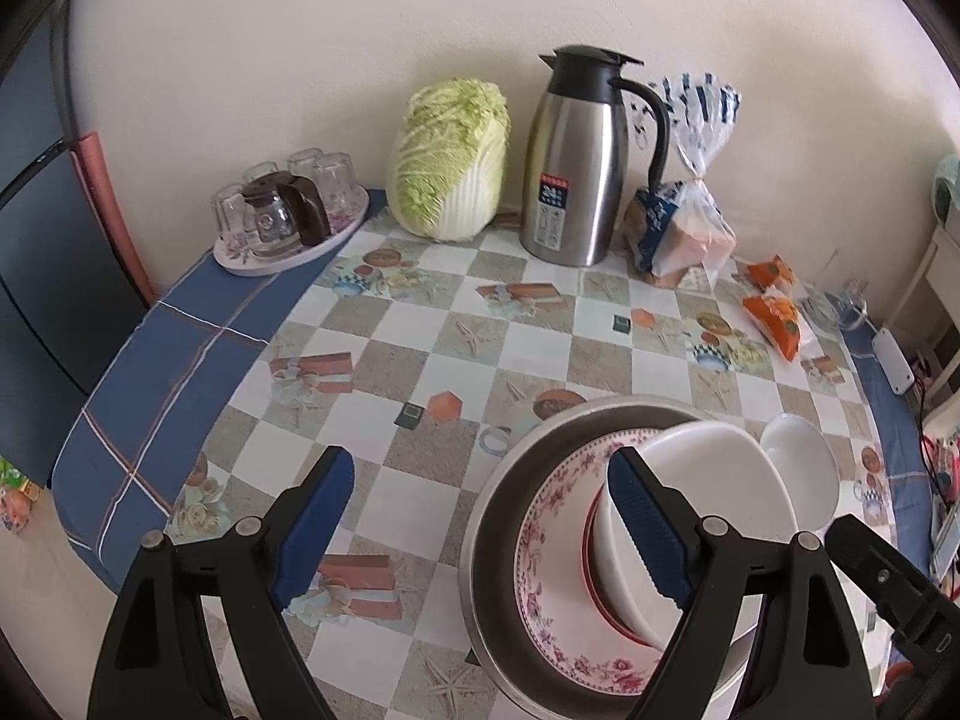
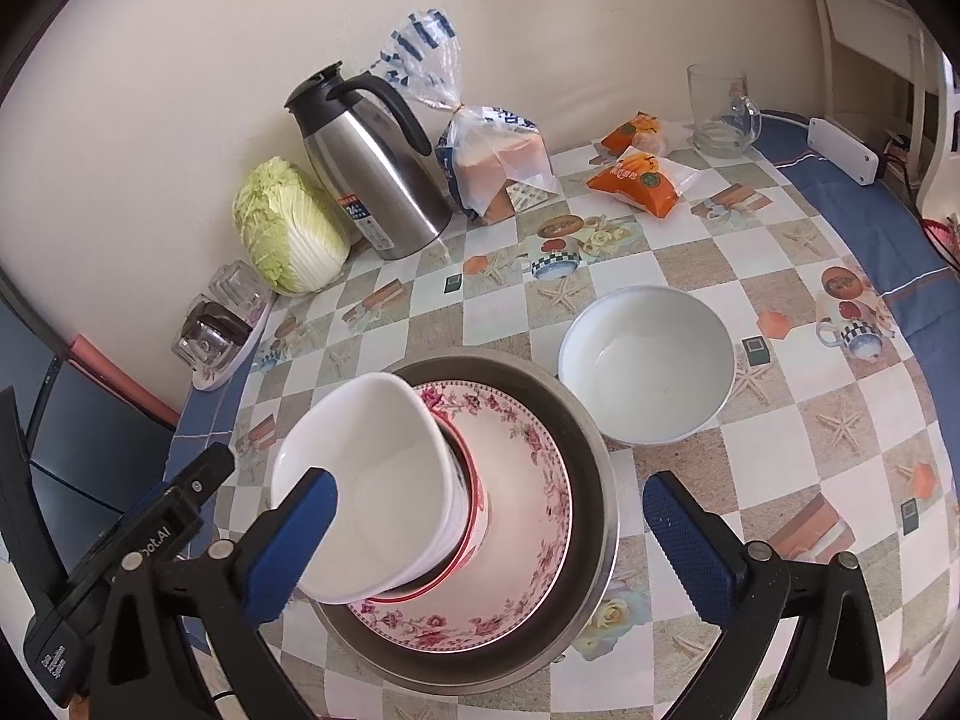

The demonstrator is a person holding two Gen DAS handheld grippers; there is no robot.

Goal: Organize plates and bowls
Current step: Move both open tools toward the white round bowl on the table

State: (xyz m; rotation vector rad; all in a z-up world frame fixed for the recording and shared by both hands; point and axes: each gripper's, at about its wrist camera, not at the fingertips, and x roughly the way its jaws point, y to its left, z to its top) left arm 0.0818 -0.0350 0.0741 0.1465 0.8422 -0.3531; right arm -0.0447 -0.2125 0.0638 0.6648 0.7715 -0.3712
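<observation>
- Left gripper point(image 1: 480, 516): fingers spread wide, gripping nothing.
- Right gripper point(image 2: 489, 531): fingers apart too, straddling the white bowl point(image 2: 366, 480) stacked on the floral plate point(image 2: 528, 480).

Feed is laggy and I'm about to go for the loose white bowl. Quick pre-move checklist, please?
1. Right tongs empty and open: ok, nothing pressed between the pads.
2. Left tongs empty and open: ok.
3. Stack settled: not ok. The top white bowl sits tilted on the red-rimmed bowl, over the floral plate in the metal pan.
4. Loose white bowl upright and empty: ok, standing apart from the pan.
5. Table around the loose bowl free of things: ok.
6. Tilted bowl stable when nudged: cannot tell.
</observation>
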